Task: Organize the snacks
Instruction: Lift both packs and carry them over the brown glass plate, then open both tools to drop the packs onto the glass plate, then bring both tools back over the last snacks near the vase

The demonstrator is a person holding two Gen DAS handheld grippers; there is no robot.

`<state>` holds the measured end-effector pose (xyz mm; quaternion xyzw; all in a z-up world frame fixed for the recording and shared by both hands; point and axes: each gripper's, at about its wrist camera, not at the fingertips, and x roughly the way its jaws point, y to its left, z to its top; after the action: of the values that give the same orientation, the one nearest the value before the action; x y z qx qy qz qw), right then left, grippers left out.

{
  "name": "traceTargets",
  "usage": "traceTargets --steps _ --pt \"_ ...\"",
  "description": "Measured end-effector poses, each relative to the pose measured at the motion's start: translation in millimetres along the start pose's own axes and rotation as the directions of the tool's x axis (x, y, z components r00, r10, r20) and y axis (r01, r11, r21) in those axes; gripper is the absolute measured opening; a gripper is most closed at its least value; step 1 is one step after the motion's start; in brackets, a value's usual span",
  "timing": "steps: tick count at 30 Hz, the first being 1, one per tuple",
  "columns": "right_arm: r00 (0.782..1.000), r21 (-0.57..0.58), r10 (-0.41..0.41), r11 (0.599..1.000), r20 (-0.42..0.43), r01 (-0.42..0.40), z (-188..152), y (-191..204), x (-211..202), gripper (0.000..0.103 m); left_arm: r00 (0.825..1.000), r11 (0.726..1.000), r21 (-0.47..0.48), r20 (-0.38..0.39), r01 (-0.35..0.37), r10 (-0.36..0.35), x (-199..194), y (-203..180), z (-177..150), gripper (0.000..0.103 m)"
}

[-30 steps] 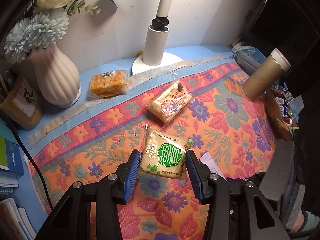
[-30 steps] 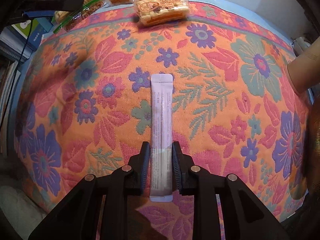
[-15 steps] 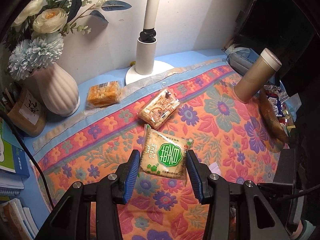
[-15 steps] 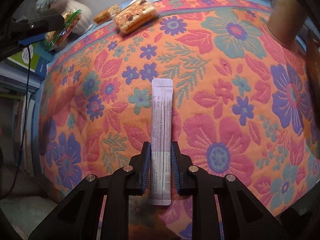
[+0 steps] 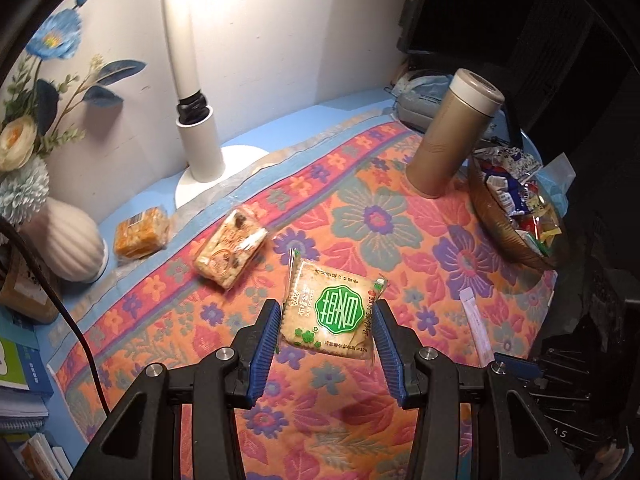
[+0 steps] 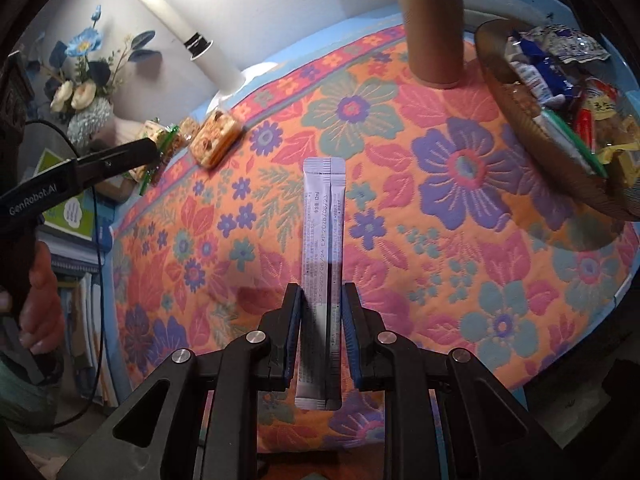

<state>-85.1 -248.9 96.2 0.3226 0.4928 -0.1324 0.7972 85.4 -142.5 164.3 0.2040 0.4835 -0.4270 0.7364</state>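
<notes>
The left tool point(image 5: 325, 350) is pinching a flat cracker packet point(image 5: 330, 312) with a green label between its blue pads, holding it up off the flowered cloth point(image 5: 360, 216) so that its shadow is falling on the pattern underneath. The right tool point(image 6: 322, 334) is pressing its two pads against the sides of a long pale sachet point(image 6: 323, 240), gripping it near the lower end while the rest is sticking out forward over the cloth.

From the right-hand camera the left tool is showing at the far left, with the packet edge-on in its grip and a hand point(image 6: 38, 300) wrapped round the handle.

Two more snacks are lying on the tabletop behind: a rice cake bar point(image 5: 231, 250) in clear wrap on the cloth's striped border, and an orange snack bar point(image 5: 140, 232) just beyond it on the bare blue surface, beside a white ribbed vase point(image 5: 70, 246) of blue and cream flowers. A white lamp point(image 5: 196, 136) is standing against the wall between them.

Over on the right side, a brown bowl point(image 6: 532, 136) is sitting at the edge of the cloth, filled with mixed wrapped sweets and packets. A tall tan flask point(image 5: 450, 136) is standing upright just beside it. Books point(image 5: 18, 376) are piled at the left edge.
</notes>
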Motion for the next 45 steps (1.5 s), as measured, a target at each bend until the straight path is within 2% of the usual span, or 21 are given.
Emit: traceTargets --steps 4,9,13,19,23,27,29,31,32,33,35,39,45 --pt "0.997 0.062 -0.004 0.998 0.074 0.000 2.0 -23.3 -32.8 0.019 0.999 0.997 0.063 0.002 0.051 -0.052 3.5 -32.7 12.0 0.045" --pt "0.983 0.172 -0.028 0.985 0.183 -0.004 6.6 -60.4 -73.0 0.019 0.991 0.979 0.157 0.015 0.128 -0.132 5.4 -83.5 33.8 0.045" --pt "0.960 0.255 -0.079 0.967 0.270 0.008 12.0 -94.9 -105.2 0.019 0.978 0.952 0.236 0.025 0.197 -0.209 9.1 -129.3 55.8 0.045" --pt "0.914 0.358 -0.181 0.933 0.362 0.043 28.8 -141.9 -142.7 0.019 0.952 0.907 0.301 -0.011 0.295 -0.306 28.2 -187.0 85.2 0.045" --pt "0.891 0.420 -0.245 0.905 0.381 0.069 48.0 -170.1 -156.6 0.019 0.937 0.883 0.328 -0.020 0.336 -0.350 40.2 -217.6 103.3 0.045" --pt "0.876 0.462 -0.281 0.884 0.391 0.077 76.7 -192.5 -159.7 0.019 0.932 0.874 0.344 -0.016 0.344 -0.361 51.4 -242.3 118.0 0.045" --pt "0.876 0.472 -0.295 0.877 0.381 0.090 91.0 -201.5 -155.5 0.022 0.932 0.873 0.347 -0.009 0.343 -0.363 57.0 -251.3 123.0 0.045" --pt "0.887 0.483 -0.290 0.871 0.358 0.089 101.1 -212.6 -148.6 0.023 0.927 0.873 0.340 0.002 0.351 -0.374 64.5 -258.6 127.8 0.048" --pt "0.897 0.489 -0.280 0.868 0.341 0.085 105.3 -219.0 -143.3 0.032 0.928 0.877 0.330 0.007 0.349 -0.372 68.5 -260.7 129.5 0.058" --pt "0.903 0.498 -0.276 0.863 0.329 0.083 105.0 -222.9 -139.7 0.036 0.928 0.880 0.319 0.007 0.352 -0.374 73.4 -261.8 131.2 0.067" --pt "0.913 0.513 -0.259 0.856 0.315 0.066 103.1 -232.8 -133.8 0.036 0.925 0.881 0.304 -0.003 0.363 -0.380 79.2 -260.3 130.6 0.068" --pt "0.916 0.515 -0.251 0.855 0.314 0.058 92.8 -235.9 -132.5 0.036 0.922 0.881 0.287 -0.026 0.376 -0.385 84.4 -249.7 124.1 0.068" --pt "0.928 0.498 -0.242 0.864 0.285 0.073 78.5 -222.7 -126.8 0.036 0.926 0.892 0.253 -0.049 0.374 -0.374 80.5 -222.2 106.8 0.068"
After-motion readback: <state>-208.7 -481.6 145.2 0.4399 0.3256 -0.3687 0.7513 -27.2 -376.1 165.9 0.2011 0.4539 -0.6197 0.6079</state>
